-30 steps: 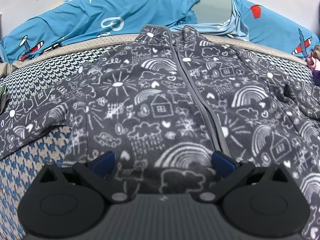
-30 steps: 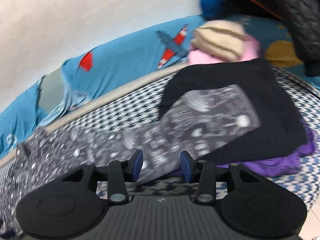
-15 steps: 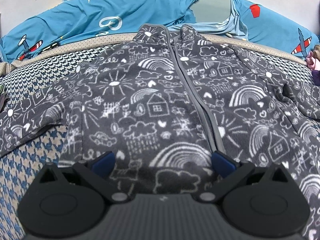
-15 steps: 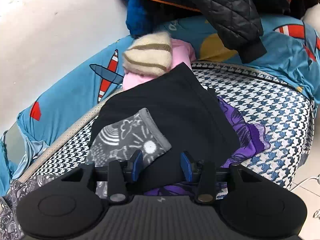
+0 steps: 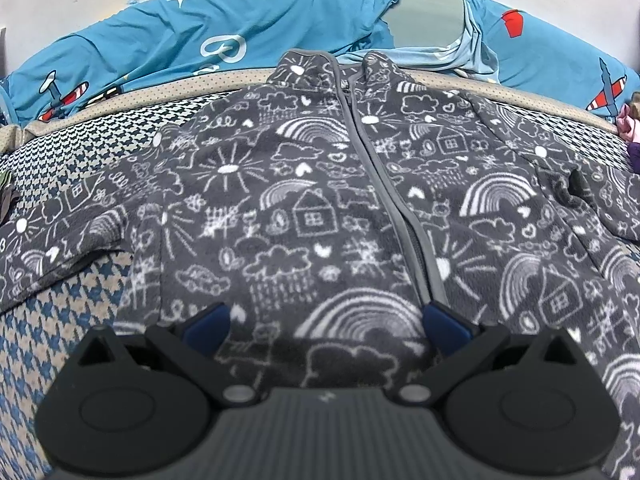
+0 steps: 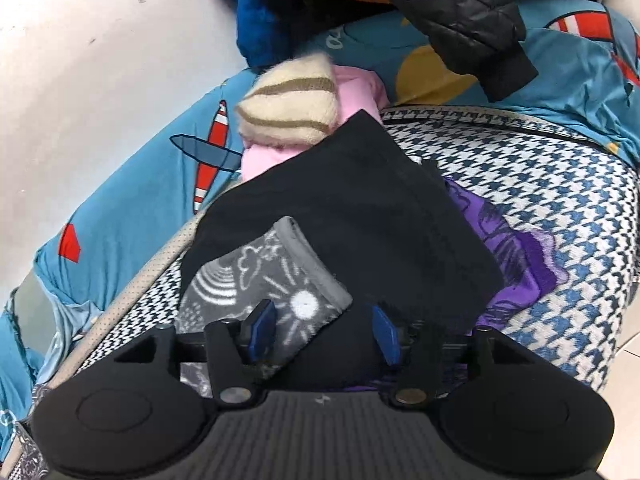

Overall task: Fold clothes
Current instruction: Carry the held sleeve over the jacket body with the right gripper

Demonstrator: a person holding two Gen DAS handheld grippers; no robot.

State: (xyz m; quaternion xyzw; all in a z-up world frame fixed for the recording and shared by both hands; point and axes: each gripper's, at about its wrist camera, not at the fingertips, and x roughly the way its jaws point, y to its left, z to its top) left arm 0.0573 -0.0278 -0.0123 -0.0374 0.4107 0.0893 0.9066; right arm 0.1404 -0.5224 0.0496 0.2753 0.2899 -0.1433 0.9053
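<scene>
Nearest in the left wrist view, the left gripper (image 5: 324, 320) hangs low over the hem of the grey doodle-print fleece jacket (image 5: 312, 216), its jaws spread wide with nothing pinched between them. The jacket lies front up, zipped, spread flat on the houndstooth bed cover (image 5: 60, 320); one sleeve runs off the left edge of the frame, the other toward the right edge. Beyond the collar, at the top of the frame, sits a blue aeroplane-print pillow (image 5: 240, 28) against the wall.

In the right wrist view the right gripper (image 6: 324, 330) has just been opening its jaws; they stand apart around the jacket's cuff (image 6: 280, 280), which lies at lower centre of the frame beside the left pad, with no pinch visible. The cuff rests on a folded black garment (image 6: 360, 216), with a purple one (image 6: 520, 248) under it and a cream striped bundle (image 6: 292, 100) on a pink piece farther back. A quilted black jacket (image 6: 460, 12) hangs at the top.

The fold seems barely begun: body and sleeves are laid out, no crease made, so sleeves and body are left to fold.

Only the left view shows the whole jacket; only the right shows the sleeve end and the stack of other clothes.
</scene>
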